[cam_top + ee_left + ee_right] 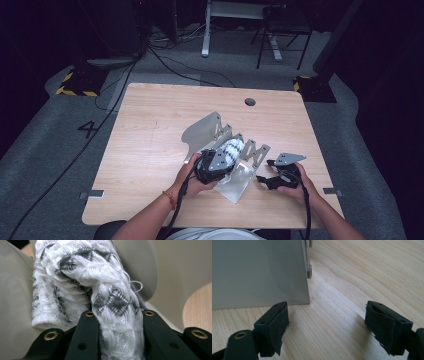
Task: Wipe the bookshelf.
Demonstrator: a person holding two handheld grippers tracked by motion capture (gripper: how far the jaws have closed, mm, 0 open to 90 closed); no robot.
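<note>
A white knitted cloth (233, 148) with a grey diamond pattern lies bunched on a grey metal folding board (202, 131) in the middle of the table. My left gripper (223, 159) is shut on the near end of the cloth. Up close, the cloth (75, 277) runs down between the two black jaws of my left gripper (117, 315), with the board's panels (15, 305) behind it. My right gripper (266, 171) rests open just right of the board's front panel (238, 183), low over the wood. My right gripper (327, 320) holds nothing, and the panel's corner (259, 272) stands beyond its left jaw.
The wooden table (145, 150) has a round cable hole (250, 102) near its far edge. Zigzag hinge links (252, 151) join the board's panels. Cables (165, 60), a chair (282, 30) and a desk leg (206, 30) are on the grey floor beyond.
</note>
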